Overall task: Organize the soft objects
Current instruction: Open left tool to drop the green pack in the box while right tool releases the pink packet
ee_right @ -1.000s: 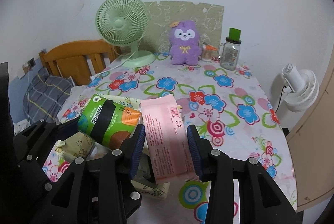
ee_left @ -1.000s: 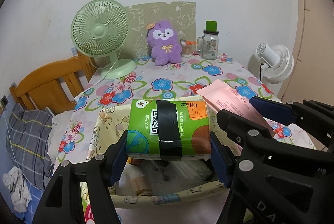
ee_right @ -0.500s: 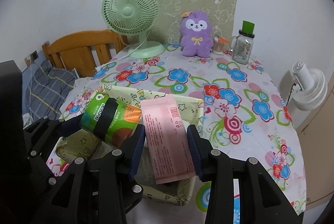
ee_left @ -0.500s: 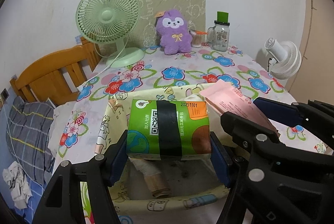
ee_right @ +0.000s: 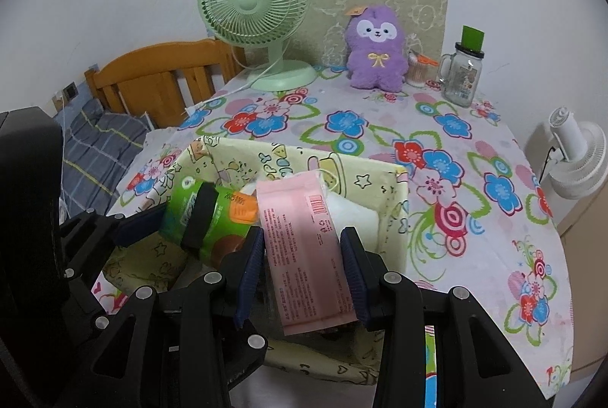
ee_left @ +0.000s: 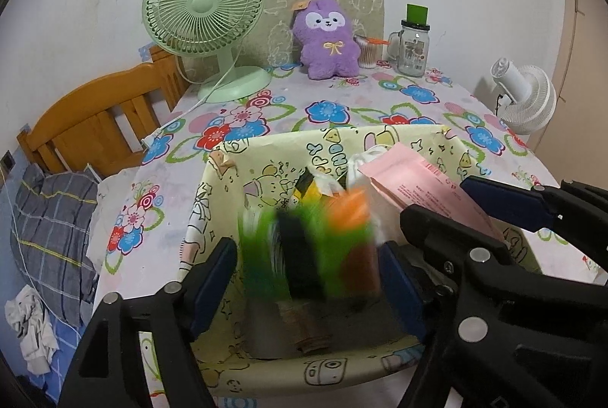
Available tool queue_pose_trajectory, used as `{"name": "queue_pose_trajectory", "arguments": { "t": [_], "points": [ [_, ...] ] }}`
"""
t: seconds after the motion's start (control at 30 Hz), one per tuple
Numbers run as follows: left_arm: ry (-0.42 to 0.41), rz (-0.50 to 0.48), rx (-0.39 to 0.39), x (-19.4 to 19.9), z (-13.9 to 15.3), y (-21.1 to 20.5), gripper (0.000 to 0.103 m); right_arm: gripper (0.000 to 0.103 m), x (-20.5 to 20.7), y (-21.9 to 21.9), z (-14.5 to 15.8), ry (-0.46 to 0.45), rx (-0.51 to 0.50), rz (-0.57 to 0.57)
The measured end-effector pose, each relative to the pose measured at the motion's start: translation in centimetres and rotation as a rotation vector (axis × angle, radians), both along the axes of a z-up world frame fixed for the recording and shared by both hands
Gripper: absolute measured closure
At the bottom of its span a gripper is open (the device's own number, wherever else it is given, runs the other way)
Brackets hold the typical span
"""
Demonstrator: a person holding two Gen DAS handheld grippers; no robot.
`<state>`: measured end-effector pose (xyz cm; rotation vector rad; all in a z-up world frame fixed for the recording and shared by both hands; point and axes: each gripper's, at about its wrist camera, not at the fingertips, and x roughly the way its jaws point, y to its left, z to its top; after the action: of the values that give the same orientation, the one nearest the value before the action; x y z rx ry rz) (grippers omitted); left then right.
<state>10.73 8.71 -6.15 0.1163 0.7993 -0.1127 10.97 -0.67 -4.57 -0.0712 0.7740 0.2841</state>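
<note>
Dropping now: your left gripper [ee_left: 307, 279] has just been opening; the soft green tissue pack [ee_left: 315, 248] falls blurred between its jaws into the yellow cartoon fabric bin [ee_left: 266, 157].
Left to do: your right gripper [ee_right: 302, 275] squeezes the flat pink packet [ee_right: 304, 248] above the bin.

I see a green tissue pack [ee_right: 212, 222] with a black band and orange corner, a pink packet [ee_right: 304, 248], a pale yellow cartoon-printed bin [ee_left: 266, 172], a flowered tablecloth [ee_right: 456, 157], a mint fan [ee_left: 203, 3] and a purple plush [ee_left: 328, 35].
</note>
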Motion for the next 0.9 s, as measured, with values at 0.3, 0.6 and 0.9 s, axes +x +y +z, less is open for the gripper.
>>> {"name": "queue_pose_trajectory", "arguments": {
  "t": [0.3, 0.6, 0.9],
  "points": [
    [-0.009, -0.012, 0.002, -0.6, 0.1, 0.2, 0.014, 0.057, 0.0, 0.4, -0.3, 0.019, 0.016, 0.016],
    [-0.014, -0.012, -0.011, -1.6, 0.4, 0.2, 0.013, 0.04, -0.8, 0.5, 0.0, 0.008, 0.016, 0.032],
    [-0.033, -0.019, -0.008, -2.6, 1.0, -0.9, 0.01, 0.029, -1.9, -0.7, 0.7, -0.033, 0.006, 0.005]
  ]
}}
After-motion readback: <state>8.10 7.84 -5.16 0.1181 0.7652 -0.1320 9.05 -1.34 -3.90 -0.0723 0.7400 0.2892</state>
